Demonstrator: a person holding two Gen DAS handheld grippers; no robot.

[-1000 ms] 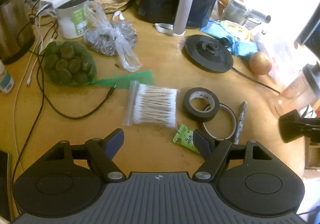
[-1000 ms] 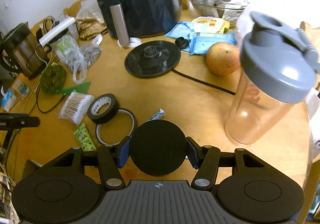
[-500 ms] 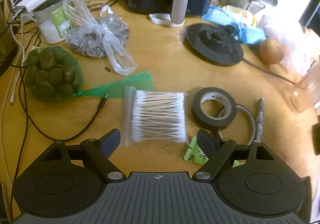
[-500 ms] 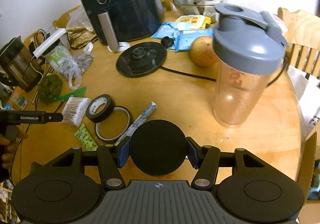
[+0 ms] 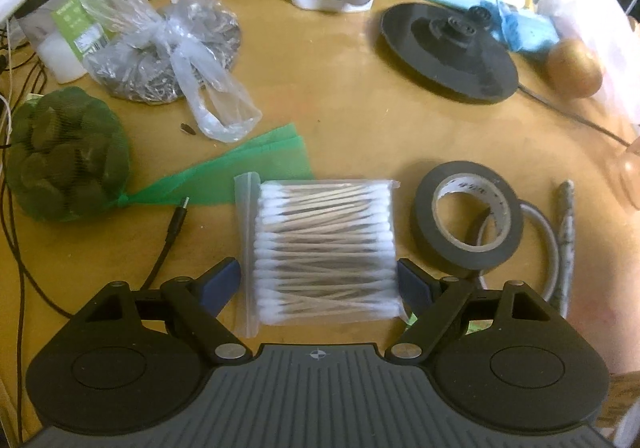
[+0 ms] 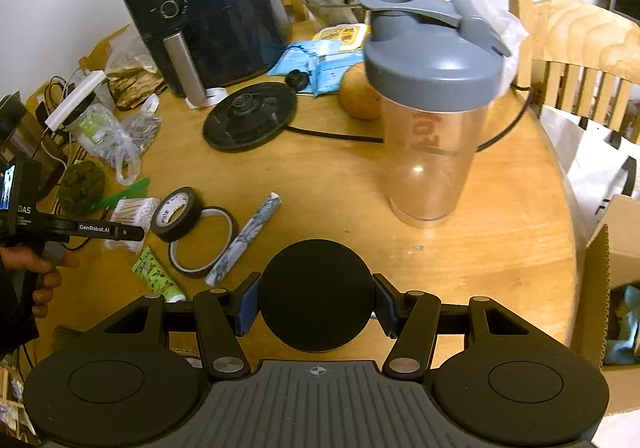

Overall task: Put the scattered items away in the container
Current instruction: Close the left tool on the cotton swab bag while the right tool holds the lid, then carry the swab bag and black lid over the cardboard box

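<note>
Left wrist view: left gripper (image 5: 318, 284) spread wide — cotton swab bag (image 5: 320, 252) between, lower centre.
Right gripper (image 6: 316, 306): pinching black disc (image 6: 316, 296).

Right gripper (image 6: 316, 302) clamps a flat round black disc (image 6: 316, 296) between its blue pads, above the near edge of the round wooden table (image 6: 500, 248). Clear plastic shaker bottle with grey lid (image 6: 430, 104) stands upright toward the right edge. Black tape roll (image 6: 177, 213), thin ring (image 6: 204, 242), marbled stick (image 6: 244, 238), cotton swab bag (image 6: 130, 216) lie near the left edge. Left gripper (image 6: 120, 233) is over the swabs.
</note>
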